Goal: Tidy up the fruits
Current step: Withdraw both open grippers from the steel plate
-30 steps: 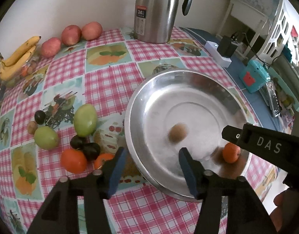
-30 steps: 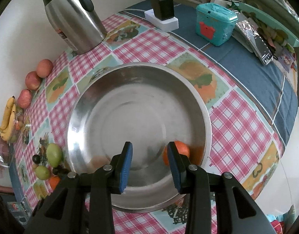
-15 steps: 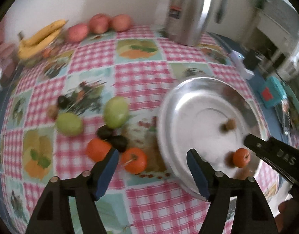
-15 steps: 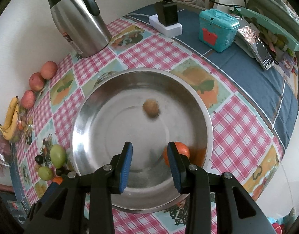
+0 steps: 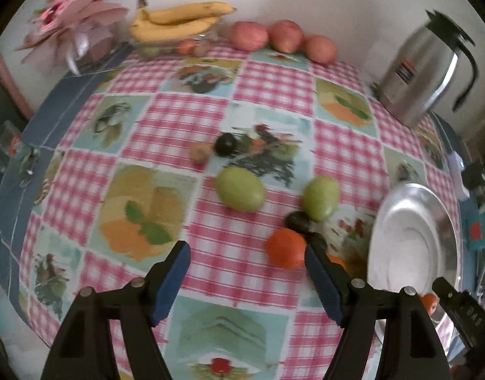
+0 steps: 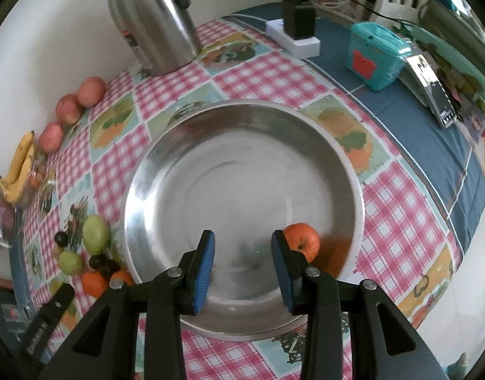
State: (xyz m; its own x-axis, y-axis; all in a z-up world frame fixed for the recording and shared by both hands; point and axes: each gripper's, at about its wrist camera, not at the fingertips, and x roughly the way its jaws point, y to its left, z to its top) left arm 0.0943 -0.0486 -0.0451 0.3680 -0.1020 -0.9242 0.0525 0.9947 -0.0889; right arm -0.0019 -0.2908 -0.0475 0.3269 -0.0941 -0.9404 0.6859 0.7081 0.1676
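Observation:
My left gripper [image 5: 245, 256] is open and empty above the checked cloth, and its right finger [image 5: 321, 272] stands just beside an orange [image 5: 285, 248]. Past it lie two green fruits [image 5: 240, 188] [image 5: 321, 198], dark plums [image 5: 297, 221] and a small brown fruit [image 5: 200, 153]. The steel bowl [image 5: 413, 240] sits at the right edge. My right gripper [image 6: 242, 247] hovers over the bowl [image 6: 242, 104] with its jaws a little apart and nothing between them. One orange [image 6: 301, 240] lies in the bowl beside its right finger.
Bananas [image 5: 179, 19] and three red apples [image 5: 285, 34] line the wall. A steel kettle [image 6: 153, 22] stands behind the bowl. A power strip [image 6: 293, 38] and a teal box [image 6: 373, 57] sit on the blue cloth at the far right.
My left gripper opened wider and swung left from the bowl to over the loose fruit. The small brown fruit that rolled across the bowl is no longer seen. The right gripper stayed put.

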